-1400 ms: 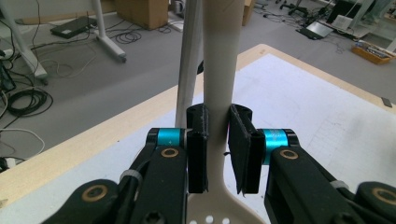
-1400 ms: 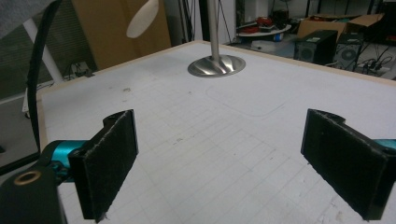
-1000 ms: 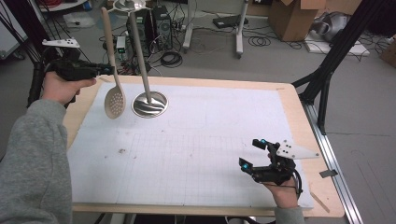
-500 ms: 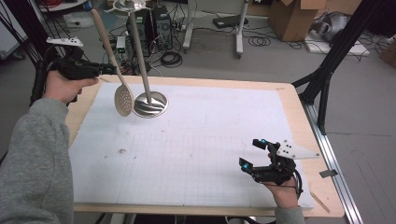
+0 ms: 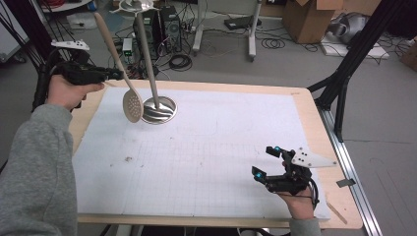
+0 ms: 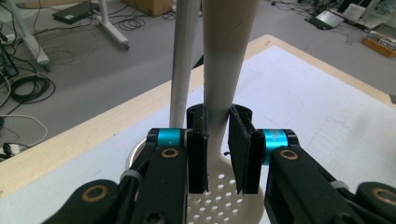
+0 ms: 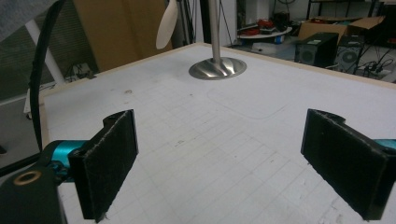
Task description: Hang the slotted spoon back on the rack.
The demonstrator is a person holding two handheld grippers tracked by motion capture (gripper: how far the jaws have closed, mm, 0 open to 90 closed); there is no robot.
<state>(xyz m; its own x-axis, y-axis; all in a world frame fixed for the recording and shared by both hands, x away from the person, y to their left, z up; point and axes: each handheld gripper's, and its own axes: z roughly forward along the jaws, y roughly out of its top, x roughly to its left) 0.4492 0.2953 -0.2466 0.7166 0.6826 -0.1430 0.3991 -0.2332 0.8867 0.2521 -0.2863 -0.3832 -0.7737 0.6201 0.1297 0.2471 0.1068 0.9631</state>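
My left gripper [image 5: 118, 75] is shut on the handle of a beige slotted spoon [image 5: 133, 105] and holds it above the table's far left corner. The spoon hangs tilted, its perforated head down beside the metal stand's round base [image 5: 160, 110], handle leaning up and left. In the left gripper view both pads [image 6: 197, 154] press the spoon's neck [image 6: 224, 70], with the stand's pole [image 6: 183, 70] just behind. My right gripper [image 5: 264, 161] rests low at the front right, jaws wide open with nothing between them. From my right gripper [image 7: 224, 163], the stand [image 7: 217, 68] and spoon head [image 7: 166, 21] show far off.
A white gridded mat [image 5: 221, 162] covers the wooden table [image 5: 314, 123]. On the floor beyond the table lie cables [image 5: 179, 61], a computer tower [image 5: 164, 19] and cardboard boxes [image 5: 307, 17]. A black frame leg [image 5: 344, 73] stands at the table's right edge.
The spoon has tilted in my left gripper: its head swung right towards the stand's base while the handle's top leaned left. The right gripper has kept still.
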